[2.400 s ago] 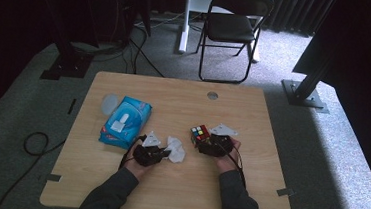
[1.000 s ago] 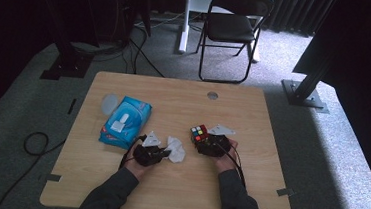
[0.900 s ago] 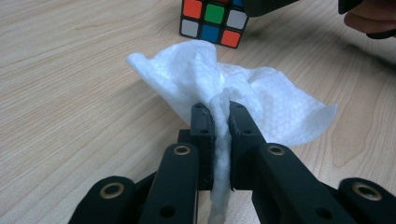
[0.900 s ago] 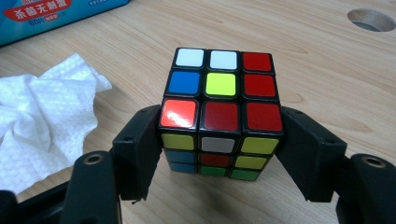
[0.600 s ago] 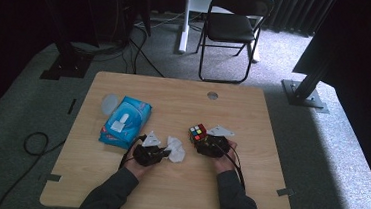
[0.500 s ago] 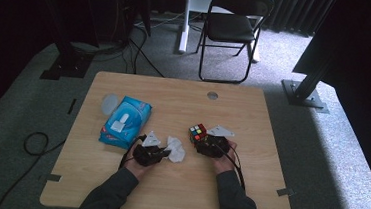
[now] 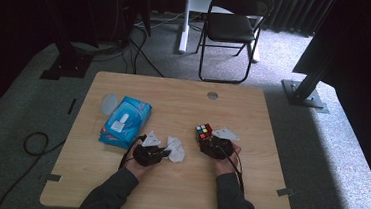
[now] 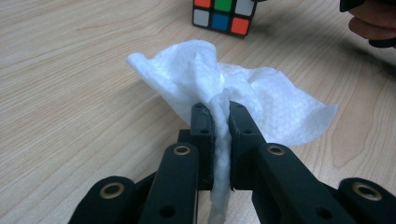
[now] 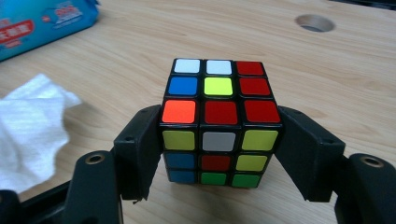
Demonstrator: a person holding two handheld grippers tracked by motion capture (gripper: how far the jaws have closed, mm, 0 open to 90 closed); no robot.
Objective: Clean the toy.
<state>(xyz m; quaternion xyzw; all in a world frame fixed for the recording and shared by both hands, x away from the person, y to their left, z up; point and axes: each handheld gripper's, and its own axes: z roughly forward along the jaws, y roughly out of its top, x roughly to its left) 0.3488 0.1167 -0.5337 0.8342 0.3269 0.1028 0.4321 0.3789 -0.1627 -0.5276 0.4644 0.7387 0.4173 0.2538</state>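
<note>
Left gripper [image 8: 222,126] pinching wipe [image 8: 224,88]; right gripper [image 9: 219,140] clamping cube [image 9: 217,121] at frame centre. Risk: shallow side grip lets cube twist out under wiping pressure.

Wooden table [image 7: 183,104], grey carpet floor [image 7: 320,145], black folding chair [image 7: 232,28], dark curtains [image 7: 291,12], floor cables [image 7: 35,143]

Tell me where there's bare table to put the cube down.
Bare wood lies along the far edge around the round cable hole, on the right side, and along the near edge. The middle is crowded: blue wipes packet, white crumpled wipe, multicoloured puzzle cube.
</note>
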